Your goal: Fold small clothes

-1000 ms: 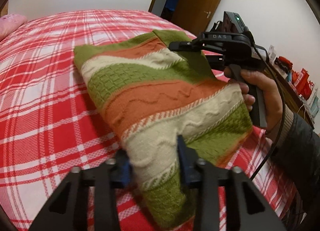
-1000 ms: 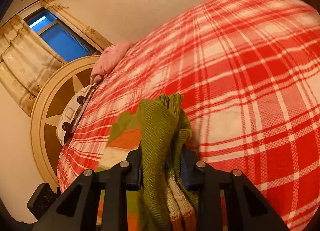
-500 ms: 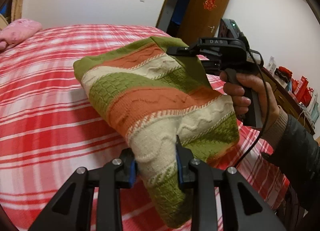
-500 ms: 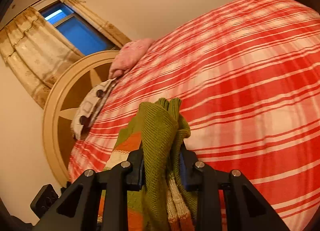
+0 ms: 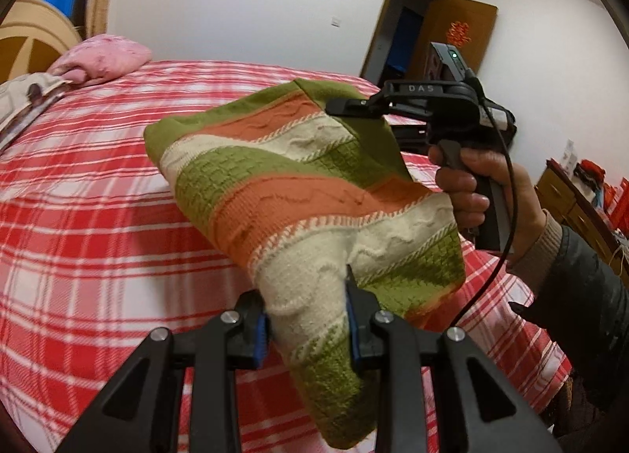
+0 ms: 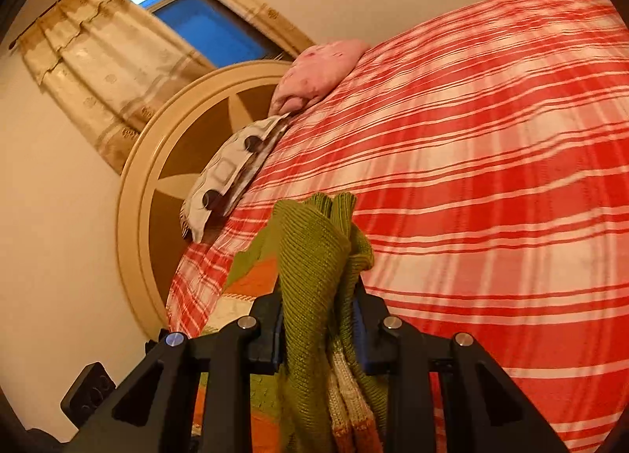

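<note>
A folded knit sweater striped green, orange and cream hangs in the air above the bed, held at two edges. My left gripper is shut on its near cream and green edge. My right gripper is shut on a bunched green edge of the sweater. In the left wrist view the right gripper pinches the far upper corner, with the hand on its handle behind.
A red and white plaid bedspread covers the bed below. A pink pillow and a patterned pillow lie at the round wooden headboard. A curtained window, a brown door and a side cabinet are around.
Both grippers have lifted the sweater higher off the bed while still holding it. The views have tilted up, showing more of the headboard and pillows.
</note>
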